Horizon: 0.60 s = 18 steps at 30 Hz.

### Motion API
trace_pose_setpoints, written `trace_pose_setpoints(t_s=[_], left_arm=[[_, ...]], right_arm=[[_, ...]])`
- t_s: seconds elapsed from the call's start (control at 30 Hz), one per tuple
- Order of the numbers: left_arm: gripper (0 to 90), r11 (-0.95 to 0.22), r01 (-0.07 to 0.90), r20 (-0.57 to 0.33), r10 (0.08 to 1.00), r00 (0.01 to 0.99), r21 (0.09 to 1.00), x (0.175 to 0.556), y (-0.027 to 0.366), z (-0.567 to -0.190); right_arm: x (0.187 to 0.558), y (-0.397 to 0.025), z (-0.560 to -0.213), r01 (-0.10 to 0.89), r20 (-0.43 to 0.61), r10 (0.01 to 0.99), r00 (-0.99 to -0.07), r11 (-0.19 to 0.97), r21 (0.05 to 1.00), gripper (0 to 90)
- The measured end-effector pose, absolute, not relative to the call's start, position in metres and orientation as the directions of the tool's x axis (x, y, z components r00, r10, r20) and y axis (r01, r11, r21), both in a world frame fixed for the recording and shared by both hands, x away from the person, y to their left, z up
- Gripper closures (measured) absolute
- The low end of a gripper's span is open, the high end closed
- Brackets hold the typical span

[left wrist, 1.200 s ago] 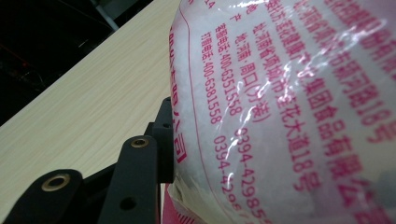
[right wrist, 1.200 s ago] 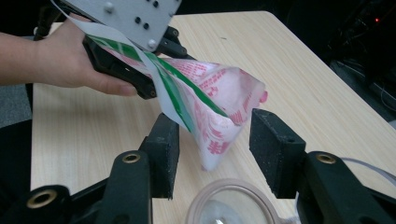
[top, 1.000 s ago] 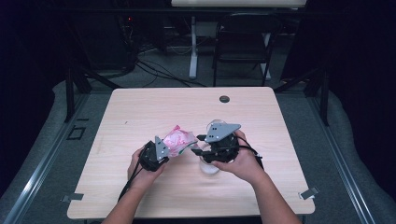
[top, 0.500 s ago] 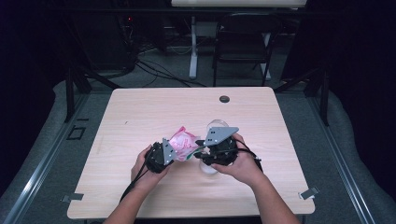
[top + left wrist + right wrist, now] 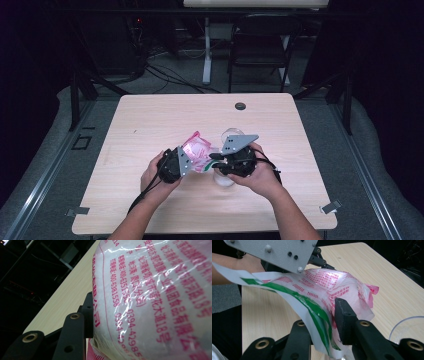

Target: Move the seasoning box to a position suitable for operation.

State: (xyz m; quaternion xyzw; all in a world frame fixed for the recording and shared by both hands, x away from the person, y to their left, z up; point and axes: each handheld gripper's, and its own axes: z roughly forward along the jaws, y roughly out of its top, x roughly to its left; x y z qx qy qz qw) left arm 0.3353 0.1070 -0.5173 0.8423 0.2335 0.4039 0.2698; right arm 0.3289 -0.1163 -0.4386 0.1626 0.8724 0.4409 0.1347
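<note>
soft, crinkly clear plastic pouch with pink print (image 5: 196,151), frame centre | slippery, sagging; grip flat edges | left gripper (image 5: 181,161) and right gripper (image 5: 214,161) jaws clamped on it

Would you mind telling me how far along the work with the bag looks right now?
Done: both grippers, left and right, have the bag pinched and lifted off the table. In hand: the right gripper clamps its green-striped edge beside a clear cup. Left, probably: opening it; whether it is already open cannot be told.
</note>
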Motion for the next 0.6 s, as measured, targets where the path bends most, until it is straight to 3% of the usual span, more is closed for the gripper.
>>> trace_pose_setpoints(t_s=[0.33,0.6], left_arm=[[61.4,-0.749,0.169,0.561,0.607,0.563,0.641,0.3350,0.1047,-0.5176],[61.5,-0.755,0.160,0.568,0.599,0.564,0.636,0.3360,0.1049,-0.5183]], right_arm=[[0.3282,-0.1162,-0.4399,0.177,-0.083,0.408,-0.909,0.561,0.809,88.4],[0.3292,-0.1156,-0.4414,0.216,-0.044,0.418,-0.907,0.554,0.804,90.0]])
